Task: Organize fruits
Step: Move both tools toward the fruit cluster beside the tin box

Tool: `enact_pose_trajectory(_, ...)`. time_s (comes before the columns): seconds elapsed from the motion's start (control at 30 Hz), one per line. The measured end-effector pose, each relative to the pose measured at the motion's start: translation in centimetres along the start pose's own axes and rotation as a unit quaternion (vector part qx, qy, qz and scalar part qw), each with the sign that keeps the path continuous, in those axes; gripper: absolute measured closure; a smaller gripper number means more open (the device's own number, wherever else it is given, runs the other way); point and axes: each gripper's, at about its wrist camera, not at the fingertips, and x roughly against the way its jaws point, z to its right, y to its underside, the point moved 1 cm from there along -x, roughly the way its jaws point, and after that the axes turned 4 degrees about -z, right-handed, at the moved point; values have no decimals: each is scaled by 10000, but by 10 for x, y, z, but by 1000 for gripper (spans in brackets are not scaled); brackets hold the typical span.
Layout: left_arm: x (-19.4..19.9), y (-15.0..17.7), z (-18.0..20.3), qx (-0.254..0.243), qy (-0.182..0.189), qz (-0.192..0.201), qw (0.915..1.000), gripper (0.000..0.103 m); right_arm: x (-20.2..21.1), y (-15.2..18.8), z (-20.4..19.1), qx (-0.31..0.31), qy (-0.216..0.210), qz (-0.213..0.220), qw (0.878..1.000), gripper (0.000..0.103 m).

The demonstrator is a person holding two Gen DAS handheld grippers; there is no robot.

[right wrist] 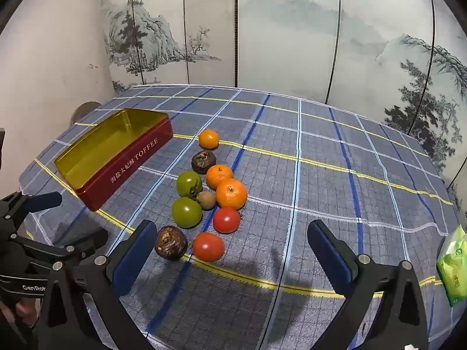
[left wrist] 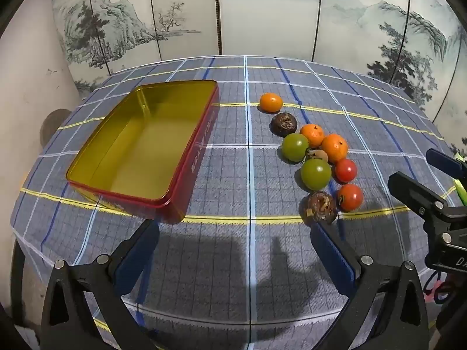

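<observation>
- Between the left gripper (left wrist: 235, 248) fingers: nothing but plaid tablecloth (left wrist: 227, 175). Jaws spread wide, pointing down at the table, holding nothing.
- Right gripper (right wrist: 230, 245): jaws also wide apart, empty; red tomato (right wrist: 208, 246) sits just past the tips, w/ a dark brown wrinkled fruit (right wrist: 170, 242) just beside the left finger's pad, contact unclear.
- Fruit cluster mid-table, roughly in a line running away from the grippers: second red tomato (right wrist: 226, 220), two green tomatoes (right wrist: 186, 212) (right wrist: 189, 183), small kiwi (right wrist: 206, 200) tucked among them, large mandarin (right wrist: 231, 193) touching a smaller one (right wrist: 219, 176).
- Further back: second dark wrinkled fruit (right wrist: 203, 162), then a lone small orange fruit (right wrist: 208, 139), a bit apart from the rest.
- Left of the fruit: open tin (left wrist: 140, 151), red outside, gold inside, "TOFFEE" on its side wall; nothing in it. Clear gap btwn tin and fruit.
- Right table edge: green packet (right wrist: 454, 265).
- Behind the table: folding screen (right wrist: 292, 35) w/ ink landscape.
- Left wrist view catches the right gripper at its right edge; right wrist view shows the left one at lower left, w/ fingers of a hand (right wrist: 24, 310) on its handle.
</observation>
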Motion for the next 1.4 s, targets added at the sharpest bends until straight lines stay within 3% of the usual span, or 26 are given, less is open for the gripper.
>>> enact_pose_trajectory(0.2,6,15,-8,73,56,50,9999,0,-3,4,-2,-21,20,-110,9999,1)
enact_pose_trajectory(1.4,4,23,-14,262,-136,-133,9995,0,-4,27,-16,-47,-236,-296,9993,6)
